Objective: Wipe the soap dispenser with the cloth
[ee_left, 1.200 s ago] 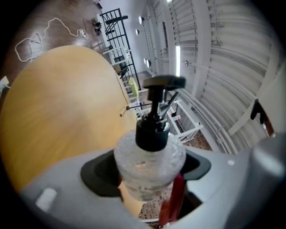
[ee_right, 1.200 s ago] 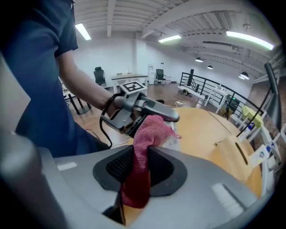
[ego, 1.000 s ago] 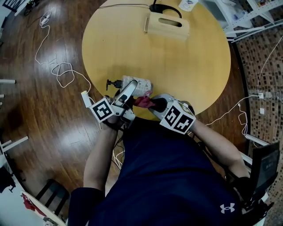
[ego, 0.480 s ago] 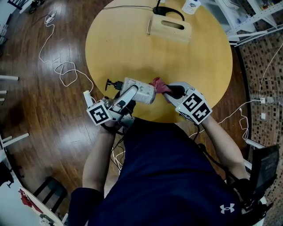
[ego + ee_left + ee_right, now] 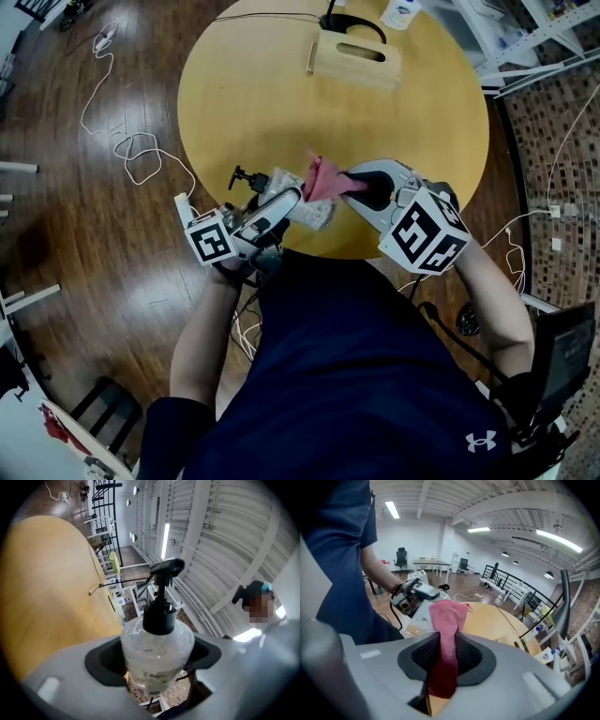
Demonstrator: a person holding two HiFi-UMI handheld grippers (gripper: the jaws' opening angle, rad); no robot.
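Over the near edge of the round wooden table, I'm gripping the clear soap dispenser with my left gripper. The jaws are clamped on either side of its body just below the black pump head, and in the left gripper view the bottle is sitting snug between the pads. It's looking lifted and tipped sideways rather than standing on the table, with the pump pointing off to my left. My right gripper is pinching the pink cloth tight, with a fold sticking out past the jaws and the rest hanging down behind them. From the head view that free end is hovering right at the upper side of the bottle and overlapping it, but I honestly can't tell if it's pressing on the plastic or sitting just above it. Progress-wise, I'm reckoning both pickups are sorted and I'm somewhere in the wiping part itself. I'm not seeing any obvious clean or dirty patches, so I can't say how much of the bottle is covered. What's looking left: running the cloth along the body, getting at the sides the left jaws are covering, probably the pump too, then setting everything back down. The wooden caddy at the far side isn't getting involved.
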